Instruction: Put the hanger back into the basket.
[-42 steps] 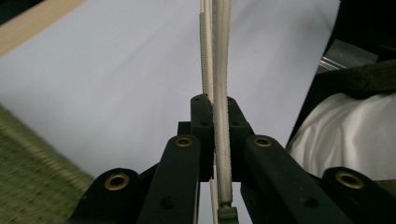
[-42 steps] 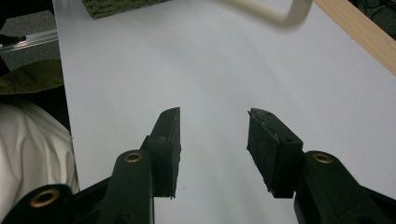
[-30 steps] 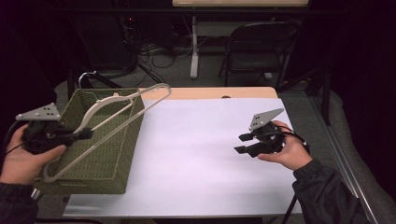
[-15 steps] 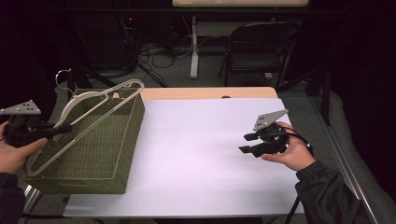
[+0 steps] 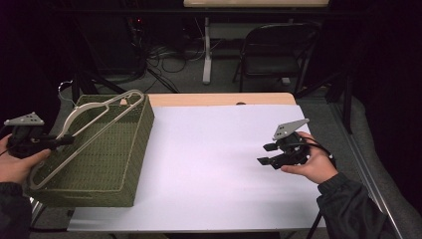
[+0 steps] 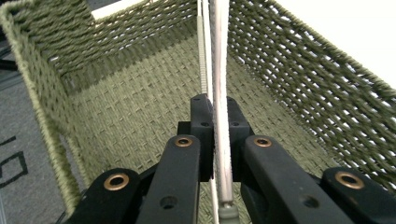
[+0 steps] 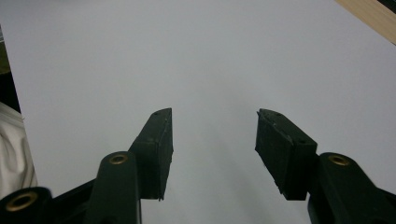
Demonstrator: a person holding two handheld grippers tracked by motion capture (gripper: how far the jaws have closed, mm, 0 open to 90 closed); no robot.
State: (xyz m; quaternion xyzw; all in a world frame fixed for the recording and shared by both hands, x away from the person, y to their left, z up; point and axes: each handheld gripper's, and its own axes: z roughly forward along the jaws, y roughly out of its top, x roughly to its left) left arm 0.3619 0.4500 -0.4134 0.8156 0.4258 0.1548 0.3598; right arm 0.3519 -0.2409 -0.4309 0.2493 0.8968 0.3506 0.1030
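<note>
Hanger [image 5: 84,130], pale and thin-framed, lies slanted across the open top of the green woven basket [image 5: 107,164] at the table's left end, its hook end up toward the basket's far corner and its lower end down by the near left rim. The left gripper [image 5: 62,141] has its jaws pressed tight on one bar of it; in the left gripper view that pale bar [image 6: 219,93] runs straight up between the two black pads [image 6: 201,135], which touch it on both sides, with the basket's woven floor and walls behind. The right gripper [image 5: 268,154] sits in the person's right hand [image 5: 311,162] near the right edge of the table, well apart from the basket, and its jaws stand wide apart with nothing between them; in the right gripper view the two fingers [image 7: 156,149] hang over bare white sheet. No brand, label or readable writing shows on the hanger, basket or grippers. The table [image 5: 219,99] is light wood, covered by a white sheet [image 5: 209,164] over most of its top. Behind it the room is dark, with a folding chair [image 5: 271,55], a table leg and loose cables on a grey floor.
</note>
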